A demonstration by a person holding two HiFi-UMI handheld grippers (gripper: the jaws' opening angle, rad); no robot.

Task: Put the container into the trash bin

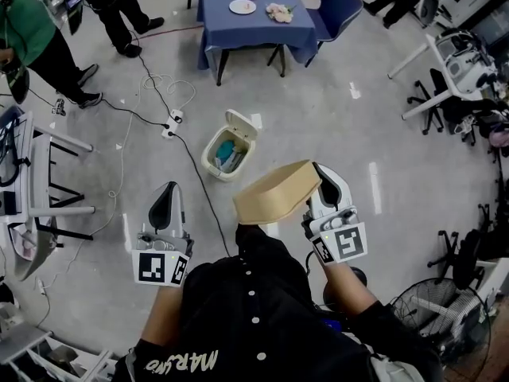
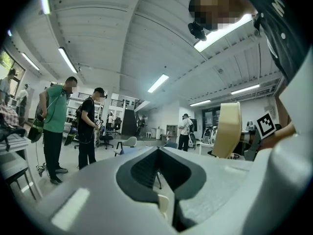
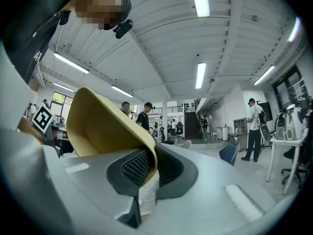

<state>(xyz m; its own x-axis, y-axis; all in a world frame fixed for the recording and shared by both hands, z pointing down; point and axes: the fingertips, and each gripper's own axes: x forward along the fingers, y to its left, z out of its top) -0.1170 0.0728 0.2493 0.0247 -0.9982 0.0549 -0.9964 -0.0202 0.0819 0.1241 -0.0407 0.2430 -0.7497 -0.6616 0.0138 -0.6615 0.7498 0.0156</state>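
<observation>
We pinched the container [image 1: 274, 193] by its thin rim in our right tool [image 1: 320, 173]; it could slip before reaching the centre-frame trash bin [image 1: 209, 156].

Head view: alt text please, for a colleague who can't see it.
The right gripper holds a tan container by its rim above the grey floor. A trash bin with its lid up stands ahead; the left gripper is empty.

looks like a big open robotics lab or workshop: polished grey floor [image 1: 342, 134], power cables [image 1: 171, 126] trailing at 11 o'clock, office chairs [image 1: 429, 92] at 2, cloth-covered table [image 1: 223, 24] at 12, floor fan [image 1: 425, 313] at 4, strip lights [image 3: 200, 75] overhead.
</observation>
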